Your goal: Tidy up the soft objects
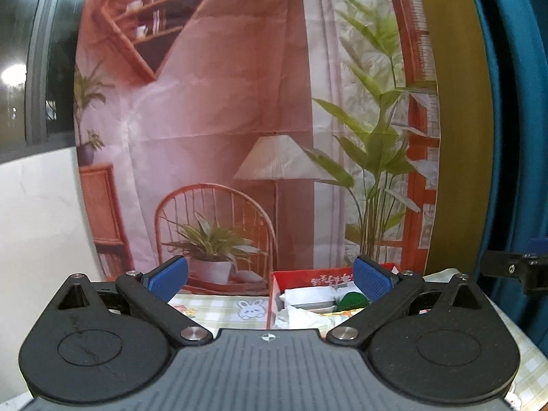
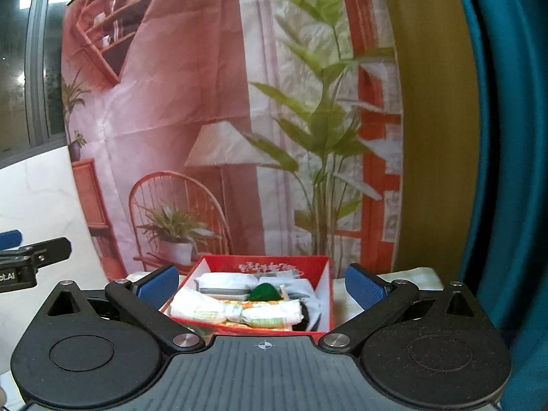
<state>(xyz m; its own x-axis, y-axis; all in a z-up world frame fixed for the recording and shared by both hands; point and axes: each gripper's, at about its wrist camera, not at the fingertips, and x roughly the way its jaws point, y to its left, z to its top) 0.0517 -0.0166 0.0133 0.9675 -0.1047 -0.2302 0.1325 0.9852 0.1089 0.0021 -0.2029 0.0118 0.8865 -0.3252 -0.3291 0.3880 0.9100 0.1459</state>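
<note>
A red cardboard box (image 2: 322,267) stands on the table and holds several rolled white and patterned cloths (image 2: 236,310) and a green soft item (image 2: 263,291). My right gripper (image 2: 262,286) is open and empty, raised just in front of the box. My left gripper (image 1: 270,279) is open and empty, to the left of the box (image 1: 298,277), whose white cloths (image 1: 308,296) and green item (image 1: 352,299) show between its fingers. The right gripper's side shows at the right edge of the left wrist view (image 1: 513,269); the left gripper shows at the left edge of the right wrist view (image 2: 30,257).
The table has a checked cloth with a rabbit print (image 1: 251,308). A printed room backdrop (image 1: 239,120) hangs close behind the table. A teal curtain (image 2: 507,137) hangs on the right and a white wall (image 1: 41,205) is on the left.
</note>
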